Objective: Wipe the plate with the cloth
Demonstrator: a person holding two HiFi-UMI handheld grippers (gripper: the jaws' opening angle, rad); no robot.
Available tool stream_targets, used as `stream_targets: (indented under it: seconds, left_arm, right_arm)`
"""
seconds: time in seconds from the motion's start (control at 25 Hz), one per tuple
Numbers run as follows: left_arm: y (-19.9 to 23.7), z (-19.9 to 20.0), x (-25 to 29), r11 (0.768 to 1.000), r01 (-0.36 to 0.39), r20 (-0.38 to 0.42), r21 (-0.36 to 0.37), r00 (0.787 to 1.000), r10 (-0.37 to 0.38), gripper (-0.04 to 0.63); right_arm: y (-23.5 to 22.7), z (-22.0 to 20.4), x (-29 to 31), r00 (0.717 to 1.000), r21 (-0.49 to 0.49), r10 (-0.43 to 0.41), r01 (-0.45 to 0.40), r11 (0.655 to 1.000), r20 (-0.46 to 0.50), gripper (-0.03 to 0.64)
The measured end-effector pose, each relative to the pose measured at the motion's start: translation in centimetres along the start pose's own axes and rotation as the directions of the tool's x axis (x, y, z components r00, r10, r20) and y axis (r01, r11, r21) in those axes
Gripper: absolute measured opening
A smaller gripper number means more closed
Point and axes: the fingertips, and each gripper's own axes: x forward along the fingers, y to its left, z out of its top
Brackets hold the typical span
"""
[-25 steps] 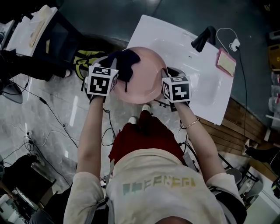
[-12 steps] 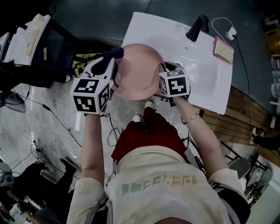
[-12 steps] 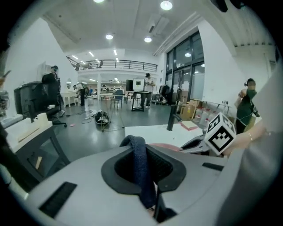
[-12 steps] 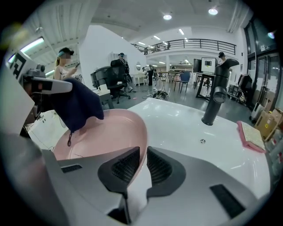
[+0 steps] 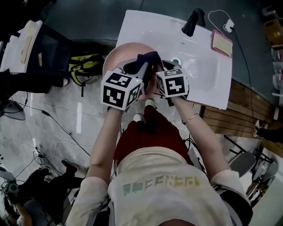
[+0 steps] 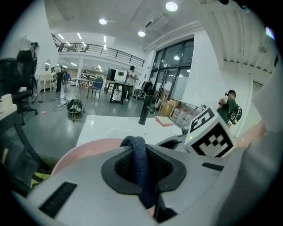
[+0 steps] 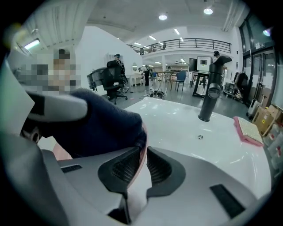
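Plate (image 5: 116, 59) (pink) hangs over the near edge of the white sink (image 5: 199, 57), its rim pinched between the nearly closed jaws of the right gripper (image 7: 139, 165). The left gripper (image 6: 141, 170) is clamped on the dark cloth (image 6: 138, 159), which lies against the plate just beside the right gripper. A black tap (image 5: 192, 22) stands beyond.

The head view is dim and bluish, darkening toward its corners. Both gripper views are bright under round ceiling lamps (image 6: 171, 6), with fisheye bending and black corners.
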Motion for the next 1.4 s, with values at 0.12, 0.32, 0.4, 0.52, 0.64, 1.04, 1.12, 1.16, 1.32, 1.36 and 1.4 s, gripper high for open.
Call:
stream_targets:
  seconds: [0.12, 0.32, 0.4, 0.52, 0.64, 1.04, 1.12, 1.16, 1.32, 1.36, 1.4]
  left_arm:
    - [1.0, -3.0, 1.7, 1.000, -0.018, -0.091, 0.010, 0.996, 0.018, 0.041]
    - [3.5, -6.1, 2.0, 0.991, -0.083, -0.207, 0.102, 0.973, 0.103, 0.041]
    - [4.3, -6.5, 1.7, 0.986, -0.106, -0.228, 0.131, 0.965, 0.133, 0.040]
    - [5.5, -6.8, 0.8, 0.976, -0.138, -0.246, 0.170, 0.953, 0.178, 0.040]
    - [6.8, -7.1, -0.5, 0.960, -0.179, -0.262, 0.214, 0.937, 0.233, 0.040]
    - [11.2, -8.0, -5.7, 0.928, -0.317, -0.242, 0.197, 0.901, 0.359, 0.041]
    - [11.9, -7.9, -7.0, 0.926, -0.340, -0.221, 0.162, 0.902, 0.370, 0.040]
    - [12.2, -7.7, -7.8, 0.925, -0.352, -0.210, 0.146, 0.902, 0.377, 0.041]
    - [13.1, -6.4, -10.8, 0.905, -0.414, -0.146, 0.093, 0.894, 0.424, 0.041]
    - [13.2, -5.9, -11.5, 0.900, -0.428, -0.122, 0.081, 0.892, 0.435, 0.041]
    - [13.2, -5.3, -12.1, 0.897, -0.436, -0.095, 0.065, 0.893, 0.441, 0.040]
  right_arm:
    - [-0.1, -0.1, 0.1, 1.000, -0.003, -0.001, 0.001, 1.000, 0.002, 0.067]
    - [-0.1, -0.1, 0.4, 1.000, -0.009, 0.003, -0.003, 1.000, 0.002, 0.067]
    - [-0.1, -0.1, 0.5, 1.000, -0.015, 0.004, -0.004, 1.000, 0.001, 0.067]
    - [0.0, 0.1, 0.6, 1.000, -0.023, 0.001, -0.001, 1.000, 0.001, 0.067]
    - [0.1, 0.1, 0.7, 1.000, -0.027, -0.002, 0.002, 1.000, -0.002, 0.067]
    - [0.4, 0.2, 0.8, 1.000, -0.047, -0.024, 0.023, 0.999, -0.004, 0.067]
    - [0.6, 0.2, 0.7, 1.000, -0.047, -0.030, 0.030, 0.998, -0.002, 0.067]
    - [0.6, 0.2, 0.6, 0.999, -0.046, -0.033, 0.033, 0.998, 0.000, 0.067]
    - [0.7, 0.4, 0.0, 0.999, -0.035, -0.046, 0.046, 0.998, 0.015, 0.067]
    - [0.7, 0.5, -0.1, 0.999, -0.030, -0.048, 0.049, 0.998, 0.019, 0.067]
    - [0.7, 0.5, -0.3, 0.999, -0.024, -0.050, 0.051, 0.998, 0.021, 0.067]
